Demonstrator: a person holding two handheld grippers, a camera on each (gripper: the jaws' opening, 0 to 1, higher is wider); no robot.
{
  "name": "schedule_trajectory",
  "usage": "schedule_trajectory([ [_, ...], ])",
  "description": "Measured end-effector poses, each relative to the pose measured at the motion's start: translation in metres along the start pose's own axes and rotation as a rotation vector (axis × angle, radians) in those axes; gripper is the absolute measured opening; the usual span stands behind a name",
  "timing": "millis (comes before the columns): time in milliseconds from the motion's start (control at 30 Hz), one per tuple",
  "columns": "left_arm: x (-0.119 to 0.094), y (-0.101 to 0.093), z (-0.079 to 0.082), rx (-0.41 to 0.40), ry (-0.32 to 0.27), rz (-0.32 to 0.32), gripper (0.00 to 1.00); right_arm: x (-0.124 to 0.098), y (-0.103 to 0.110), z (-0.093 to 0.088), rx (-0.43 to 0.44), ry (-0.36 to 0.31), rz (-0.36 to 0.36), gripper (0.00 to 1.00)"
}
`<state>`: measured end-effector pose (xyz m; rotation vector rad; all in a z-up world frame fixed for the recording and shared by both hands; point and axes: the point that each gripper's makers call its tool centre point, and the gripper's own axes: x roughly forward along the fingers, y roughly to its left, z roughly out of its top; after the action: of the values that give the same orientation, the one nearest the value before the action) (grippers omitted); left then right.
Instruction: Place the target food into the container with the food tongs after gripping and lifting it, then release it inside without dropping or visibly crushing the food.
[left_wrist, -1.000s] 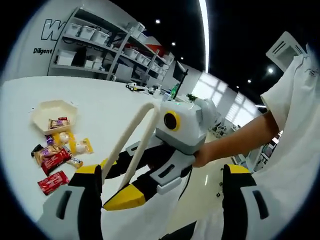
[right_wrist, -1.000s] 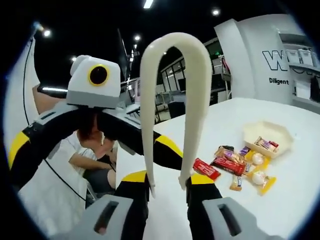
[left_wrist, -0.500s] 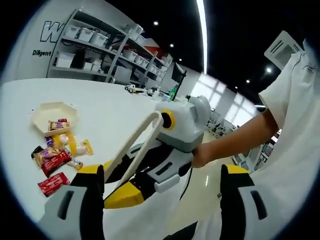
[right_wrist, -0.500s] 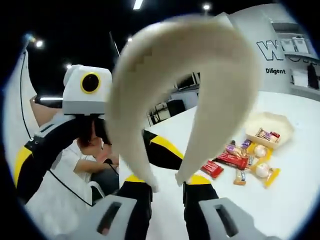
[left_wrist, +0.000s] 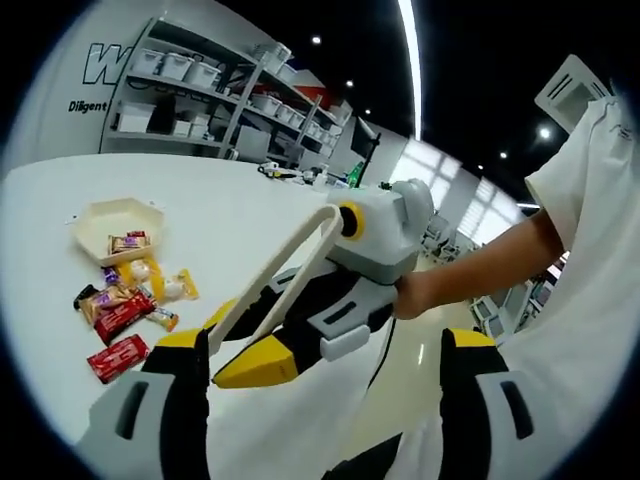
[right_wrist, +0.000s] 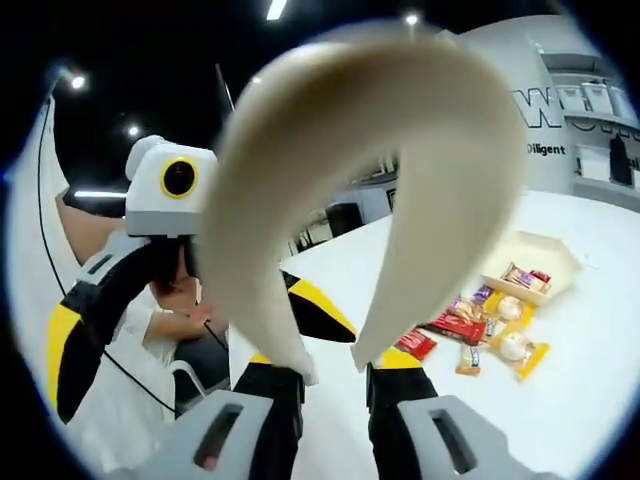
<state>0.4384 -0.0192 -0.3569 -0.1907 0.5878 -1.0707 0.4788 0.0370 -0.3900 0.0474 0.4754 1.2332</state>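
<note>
Cream food tongs (right_wrist: 400, 130) loom large in the right gripper view, loop end toward the camera. My right gripper (right_wrist: 335, 385) is shut on their two arms near the tips. In the left gripper view the same tongs (left_wrist: 285, 275) slant up from the right gripper (left_wrist: 240, 345), held by a person's hand. My left gripper (left_wrist: 325, 345) stands wide open around them with nothing in it, and appears in the right gripper view too (right_wrist: 190, 310). A beige container (left_wrist: 108, 214) (right_wrist: 530, 262) with some wrapped snacks inside sits on the white table. Wrapped snacks (left_wrist: 130, 298) (right_wrist: 480, 320) lie beside it.
A red wrapper (left_wrist: 118, 357) lies nearest the table's edge. The white table (left_wrist: 220, 210) stretches back toward shelves with boxes (left_wrist: 190, 90). A person's arm and white sleeve (left_wrist: 560, 250) are at the right. Another person sits beyond the table's edge (right_wrist: 170, 330).
The right gripper has tipped the tongs toward its own camera, so they look much larger than one second ago. Both views have shifted slightly. The snacks and container have not moved.
</note>
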Motion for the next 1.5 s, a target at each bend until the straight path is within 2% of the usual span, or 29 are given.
schedule_trajectory([
  [100, 0.001, -0.001, -0.004, 0.005, 0.017, 0.000, 0.93, 0.000, 0.003, 0.001, -0.018, -0.001, -0.003, 0.19],
  [367, 0.000, -0.005, -0.003, -0.008, 0.012, -0.014, 0.90, -0.005, 0.010, 0.005, -0.026, -0.017, 0.019, 0.22],
  [633, -0.001, -0.004, -0.002, -0.001, 0.018, -0.017, 0.86, -0.007, 0.007, 0.005, -0.027, -0.008, 0.006, 0.20],
  [1067, -0.005, 0.000, 0.003, 0.018, 0.000, 0.003, 0.92, -0.006, 0.006, 0.002, -0.044, -0.001, -0.006, 0.19],
  [1500, 0.000, -0.012, -0.002, 0.001, 0.017, -0.043, 0.96, -0.007, 0.016, 0.008, -0.059, -0.016, 0.016, 0.21],
])
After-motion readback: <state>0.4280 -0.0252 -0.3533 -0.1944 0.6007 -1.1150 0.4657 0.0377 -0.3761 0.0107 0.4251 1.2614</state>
